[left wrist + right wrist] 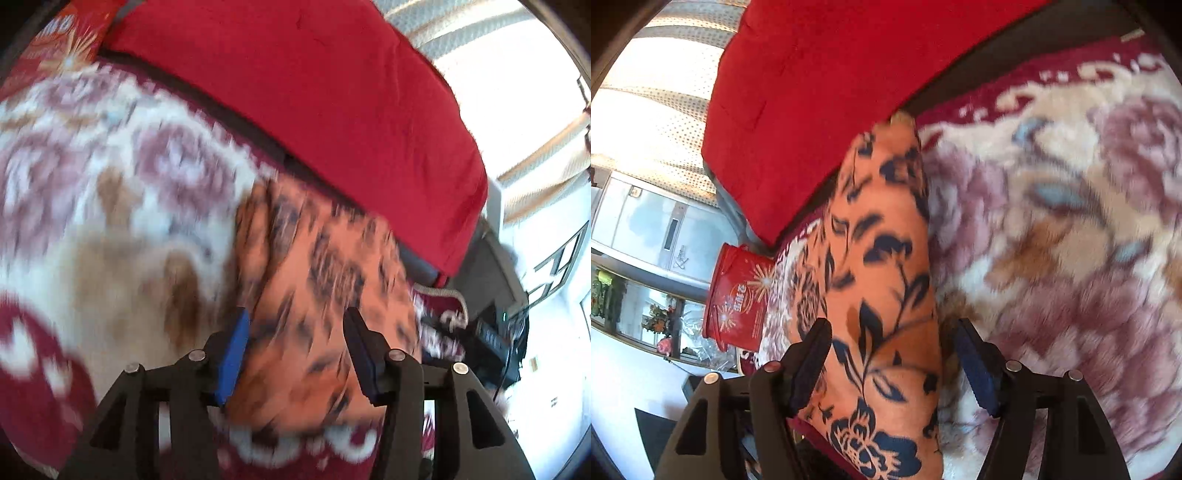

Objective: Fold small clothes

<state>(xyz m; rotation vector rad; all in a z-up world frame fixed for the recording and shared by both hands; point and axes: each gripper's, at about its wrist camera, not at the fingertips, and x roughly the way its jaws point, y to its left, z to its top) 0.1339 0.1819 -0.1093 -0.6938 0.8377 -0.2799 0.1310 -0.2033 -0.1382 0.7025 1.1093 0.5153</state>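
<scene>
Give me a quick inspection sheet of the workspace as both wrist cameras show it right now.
Surface: plush floral blanket, maroon border.
Job's things: orange garment with dark floral print, lying in a long strip on the blanket.
Clutter: red cushion behind the garment; red printed box at the blanket's edge.
Grippers: left gripper and right gripper both open above the garment, pads not pressing it.
Cables: dark cords near a black device, off the blanket.
Surroundings: bright windows, patterned curtain, flowers on a sill.
</scene>
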